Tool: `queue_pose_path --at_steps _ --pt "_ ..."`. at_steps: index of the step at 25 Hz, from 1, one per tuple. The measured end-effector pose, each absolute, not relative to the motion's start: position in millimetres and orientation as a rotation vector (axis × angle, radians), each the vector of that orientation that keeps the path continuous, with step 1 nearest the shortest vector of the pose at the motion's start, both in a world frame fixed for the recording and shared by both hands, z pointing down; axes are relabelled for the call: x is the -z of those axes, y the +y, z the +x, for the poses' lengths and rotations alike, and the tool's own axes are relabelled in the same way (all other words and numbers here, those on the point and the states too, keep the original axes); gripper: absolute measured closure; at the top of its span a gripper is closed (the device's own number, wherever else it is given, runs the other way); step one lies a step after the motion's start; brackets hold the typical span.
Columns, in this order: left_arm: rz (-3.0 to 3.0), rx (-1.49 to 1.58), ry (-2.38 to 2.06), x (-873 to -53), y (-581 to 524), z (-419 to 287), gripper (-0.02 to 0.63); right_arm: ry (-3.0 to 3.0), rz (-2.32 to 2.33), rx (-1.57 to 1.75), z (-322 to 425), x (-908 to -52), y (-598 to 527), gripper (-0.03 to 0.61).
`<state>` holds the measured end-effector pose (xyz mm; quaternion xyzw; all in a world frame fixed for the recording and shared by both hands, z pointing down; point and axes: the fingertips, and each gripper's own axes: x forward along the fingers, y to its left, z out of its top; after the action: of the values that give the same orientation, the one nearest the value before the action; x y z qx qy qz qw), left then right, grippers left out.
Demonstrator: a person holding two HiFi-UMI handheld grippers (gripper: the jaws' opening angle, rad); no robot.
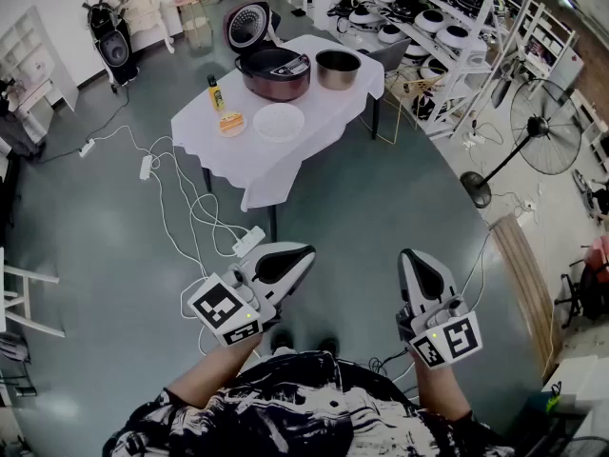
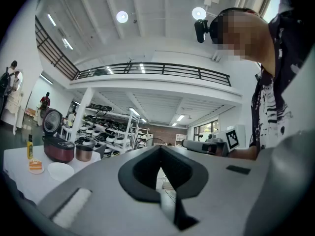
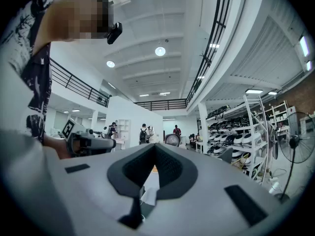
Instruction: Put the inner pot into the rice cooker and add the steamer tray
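On the counter, inner pot: seen upright and empty, just to the right of the rice cooker, not yet placed inside, well apart from both tongs.
Rice cooker: its lid is raised and the cavity is exposed to receive the pot.
Steamer tray: a white round dish, taken to be the tray, is set in front of the cooker, near the front edge of the counter.
Left tongs: pressed together, nothing is pinched; they are pointed level, far short of the counter.
Right tongs: pressed together, nothing is pinched.
Pot handling: judged to be rigid thin metal, fairly light, smooth and probably slippery. A pinch on the rim wall is suggested, one jaw inside and one outside. Both tongs are best used at opposite sides so that tilting is checked.
Tray handling: judged to be light, stiff plastic. It is best taken by the rim and lowered flat onto the seated pot.
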<state>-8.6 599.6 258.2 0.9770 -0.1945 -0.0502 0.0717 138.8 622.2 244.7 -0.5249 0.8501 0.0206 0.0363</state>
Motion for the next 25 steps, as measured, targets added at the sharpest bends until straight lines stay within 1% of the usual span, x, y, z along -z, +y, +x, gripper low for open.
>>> queue_pose_path --at_steps 14,15,16,17,19,20,25 --pt "2.931 0.152 -0.582 -256.6 599.1 -9.9 0.609 2.581 -1.570 -0.045 138.9 -239.4 621.5 0.583" --pt "2.931 0.153 -0.582 -256.6 599.4 -10.1 0.609 2.567 -1.531 -0.038 137.7 -236.5 621.1 0.547" --pt "2.931 0.154 -0.582 -256.6 599.5 -10.4 0.609 2.552 -1.502 -0.042 136.6 -233.3 620.0 0.257" --pt "2.931 0.154 -0.583 -256.7 599.2 -10.7 0.609 2.534 -1.497 -0.065 136.7 -230.1 618.8 0.117" --pt "2.932 0.155 -0.585 -257.2 598.2 -10.8 0.609 2.516 -1.519 -0.129 137.4 -226.5 617.8 0.050" --pt "2.932 0.155 -0.584 -257.7 597.9 -10.5 0.609 2.518 -1.521 -0.143 136.8 -226.4 617.9 0.038" --pt "2.932 0.148 -0.574 -258.8 598.7 -7.1 0.609 2.530 -1.520 -0.115 136.9 -230.9 616.9 0.032"
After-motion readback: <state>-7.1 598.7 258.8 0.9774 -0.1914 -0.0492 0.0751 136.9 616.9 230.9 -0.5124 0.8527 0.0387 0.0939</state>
